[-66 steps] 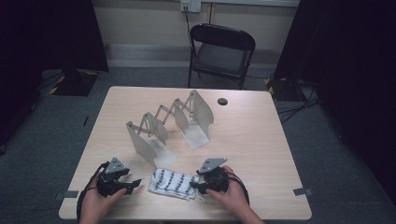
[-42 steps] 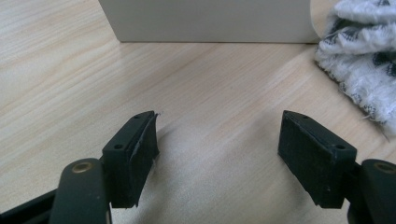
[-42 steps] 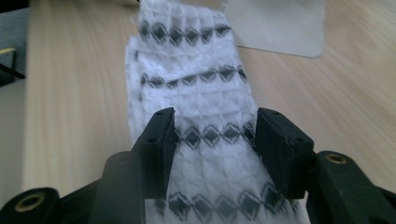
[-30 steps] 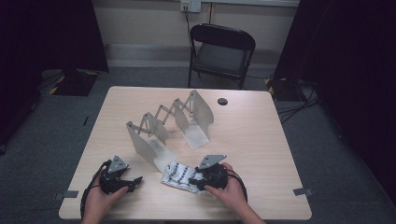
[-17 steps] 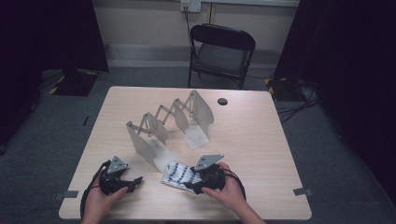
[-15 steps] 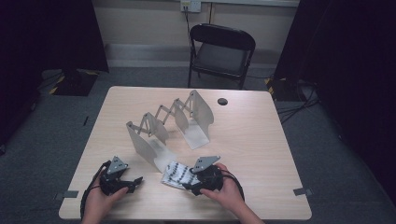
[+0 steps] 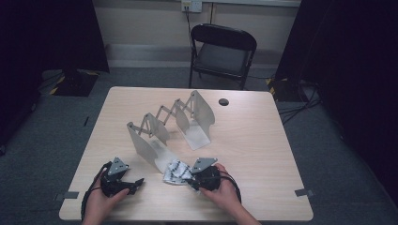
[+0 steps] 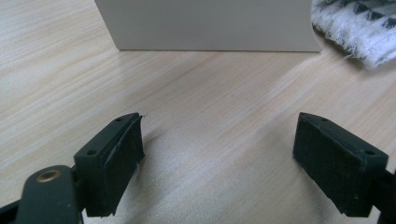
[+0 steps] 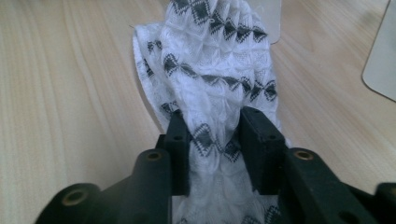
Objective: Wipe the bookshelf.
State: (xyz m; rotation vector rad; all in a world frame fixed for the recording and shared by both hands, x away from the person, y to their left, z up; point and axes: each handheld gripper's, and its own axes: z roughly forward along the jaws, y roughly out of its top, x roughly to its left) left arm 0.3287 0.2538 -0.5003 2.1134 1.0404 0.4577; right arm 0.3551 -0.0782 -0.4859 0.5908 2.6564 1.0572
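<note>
Two hands rest at the near edge of a wooden table (image 7: 263, 140). The right gripper (image 7: 191, 182), jaws just closing, pinches a white cloth with black diamond pattern (image 9: 219, 70) lying before it. The left gripper (image 7: 136, 183) sits low, jaws wide apart over bare wood. A grey accordion-fold rack (image 7: 171, 123) stands just behind the cloth.

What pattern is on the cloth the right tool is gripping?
White knitted cloth with rows of black diamonds, clearest in the right gripper view.
</note>
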